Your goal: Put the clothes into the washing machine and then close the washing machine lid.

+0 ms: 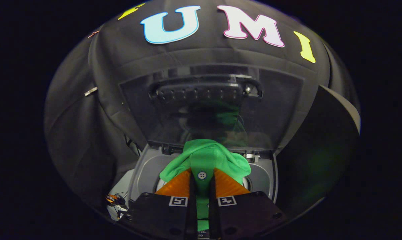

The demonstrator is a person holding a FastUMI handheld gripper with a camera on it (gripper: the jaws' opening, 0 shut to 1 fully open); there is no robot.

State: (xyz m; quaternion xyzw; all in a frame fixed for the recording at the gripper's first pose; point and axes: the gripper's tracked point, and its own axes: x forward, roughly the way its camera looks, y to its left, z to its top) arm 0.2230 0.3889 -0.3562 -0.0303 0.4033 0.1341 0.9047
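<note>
A green garment (204,160) is pinched between the two fingers of the gripper (202,181), which are drawn nearly together with only a narrow strip of the cloth between them, both pressing on it. A white button (202,175) on the cloth sits right in that gap, and the rest of the fabric bunches up in folds at 12 o'clock from the fingertips, spilling a little toward 10 and 2 o'clock. The garment hangs over the mouth of the washing machine (144,173), whose grey top frame curves around it at 9 and 3 o'clock from the fingers (how deep the drum goes below is hidden by the cloth and the gripper). Further out at 12 o'clock the washing machine lid (174,113) stands raised, a dark see-through panel with a handle bar (204,87) across its upper part; a faint green reflection of the garment shows in it. Beyond the lid hangs the black cloth of the booth wall (87,140). At 8 o'clock from the gripper, beside the machine's corner, lie some small wires (115,201).
</note>
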